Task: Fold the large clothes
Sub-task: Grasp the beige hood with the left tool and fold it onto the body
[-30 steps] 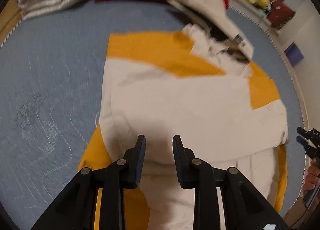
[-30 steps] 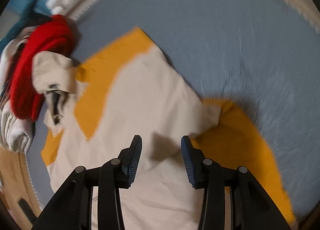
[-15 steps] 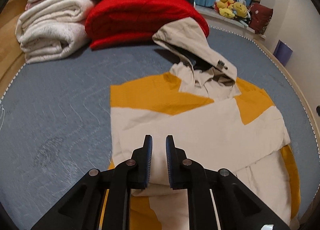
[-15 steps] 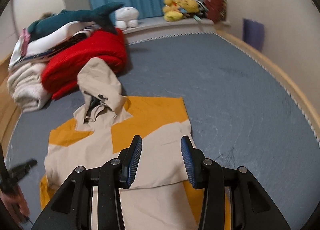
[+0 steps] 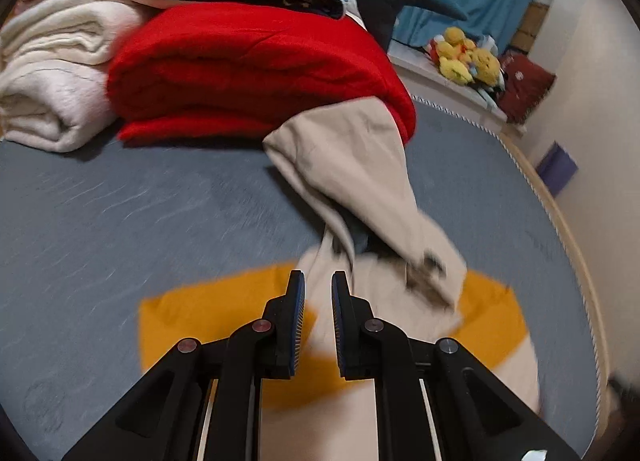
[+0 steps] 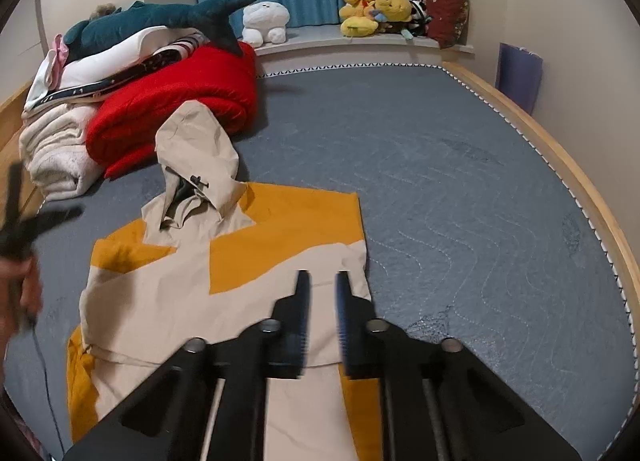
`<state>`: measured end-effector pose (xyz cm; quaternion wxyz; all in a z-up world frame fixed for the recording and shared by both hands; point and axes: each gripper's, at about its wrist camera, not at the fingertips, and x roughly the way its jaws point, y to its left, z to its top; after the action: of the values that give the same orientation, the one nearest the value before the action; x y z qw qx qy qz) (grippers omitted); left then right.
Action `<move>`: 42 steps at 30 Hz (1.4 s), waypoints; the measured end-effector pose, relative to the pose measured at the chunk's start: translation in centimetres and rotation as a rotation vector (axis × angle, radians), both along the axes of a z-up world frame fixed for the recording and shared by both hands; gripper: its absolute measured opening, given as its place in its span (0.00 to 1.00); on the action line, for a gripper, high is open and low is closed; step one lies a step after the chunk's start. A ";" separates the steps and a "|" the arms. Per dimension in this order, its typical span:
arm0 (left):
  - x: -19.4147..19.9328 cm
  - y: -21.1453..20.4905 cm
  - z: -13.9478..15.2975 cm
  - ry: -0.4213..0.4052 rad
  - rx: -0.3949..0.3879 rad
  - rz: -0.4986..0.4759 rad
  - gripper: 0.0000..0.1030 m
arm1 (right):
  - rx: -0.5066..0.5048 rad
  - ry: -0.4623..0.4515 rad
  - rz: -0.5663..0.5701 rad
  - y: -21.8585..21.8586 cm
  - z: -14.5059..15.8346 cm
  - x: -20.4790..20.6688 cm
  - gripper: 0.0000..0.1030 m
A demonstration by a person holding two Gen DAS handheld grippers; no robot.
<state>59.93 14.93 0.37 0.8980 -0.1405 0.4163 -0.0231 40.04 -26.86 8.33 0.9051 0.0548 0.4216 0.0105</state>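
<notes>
A beige and yellow hooded jacket [image 6: 224, 281] lies flat on the grey bed [image 6: 440, 189], sleeves folded in, its hood [image 6: 200, 149] resting against a red blanket. In the left wrist view the jacket [image 5: 248, 317] lies below my left gripper [image 5: 318, 285], which hovers near the collar with a narrow gap between its jaws, holding nothing. The hood [image 5: 348, 165] lies just ahead. My right gripper [image 6: 322, 285] hovers over the jacket's right side, jaws slightly apart and empty. The left gripper also shows blurred at the left edge of the right wrist view [image 6: 24, 229].
A folded red blanket [image 6: 180, 101], white blankets [image 6: 60, 149] and a shark plush [image 6: 160, 17] are stacked at the bed's far left. Stuffed toys [image 6: 376, 11] sit on the window ledge. The wooden bed rim [image 6: 560, 157] curves along the right.
Both grippers rose and tilted up from the jacket. The left moved forward toward the hood. The right gripper's jaws narrowed; the left's narrowed, then widened a little.
</notes>
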 end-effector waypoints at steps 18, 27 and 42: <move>15.9 1.1 -6.8 0.054 -0.285 0.231 0.34 | 0.037 0.055 0.055 2.5 -2.3 2.4 0.13; 13.7 -0.7 -4.3 0.039 -0.225 0.110 0.02 | 0.087 0.072 0.063 2.5 -2.5 2.6 0.13; -17.9 -13.9 1.8 0.110 -0.160 -0.291 0.02 | 0.218 -0.025 0.066 2.5 2.2 0.5 0.13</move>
<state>42.07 1.00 2.17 0.8469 -0.1507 0.4778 -0.1782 40.59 -24.39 10.49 0.8981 0.1388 0.4081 0.0870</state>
